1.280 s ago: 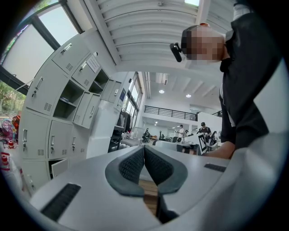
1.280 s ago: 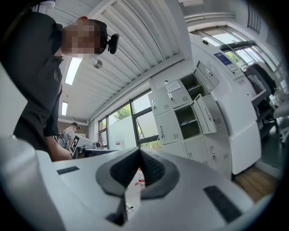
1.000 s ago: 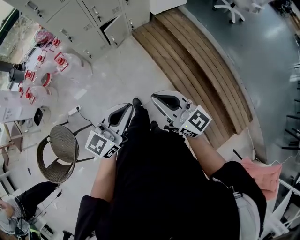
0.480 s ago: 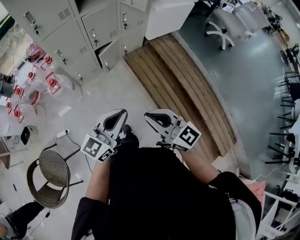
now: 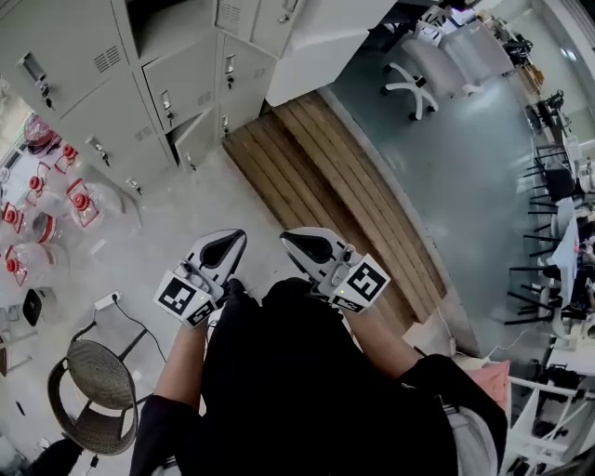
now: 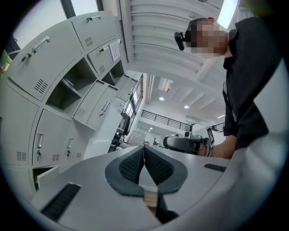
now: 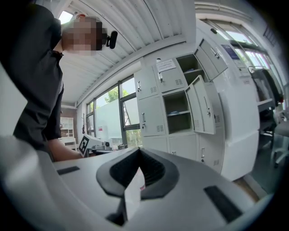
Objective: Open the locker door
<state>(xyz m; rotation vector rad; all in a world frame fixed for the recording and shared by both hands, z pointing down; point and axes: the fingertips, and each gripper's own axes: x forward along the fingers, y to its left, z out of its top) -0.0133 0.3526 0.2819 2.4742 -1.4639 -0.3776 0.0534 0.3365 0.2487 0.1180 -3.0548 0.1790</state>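
A bank of grey lockers (image 5: pixel 93 93) stands ahead at the upper left of the head view, several steps away. One upper compartment (image 5: pixel 158 19) is open, and a low door (image 5: pixel 197 138) hangs ajar. In the right gripper view one locker door (image 7: pixel 204 106) stands swung open beside an empty compartment (image 7: pixel 176 110). The left gripper view shows the same lockers (image 6: pixel 58 76) off to its left. My left gripper (image 5: pixel 238 235) and right gripper (image 5: pixel 288 239) are held side by side in front of my body. Both are shut, far from any locker.
A slatted wooden platform (image 5: pixel 325 186) runs diagonally across the floor to the right of the lockers. Water jugs with red caps (image 5: pixel 56 200) crowd the left, above a wicker chair (image 5: pixel 93 390) and a floor cable (image 5: pixel 125 311). An office chair (image 5: pixel 418 65) stands at the upper right.
The lockers have come lower and larger in the head view and the chair has slid down, as I move toward them. Both grippers stay shut in front of me.
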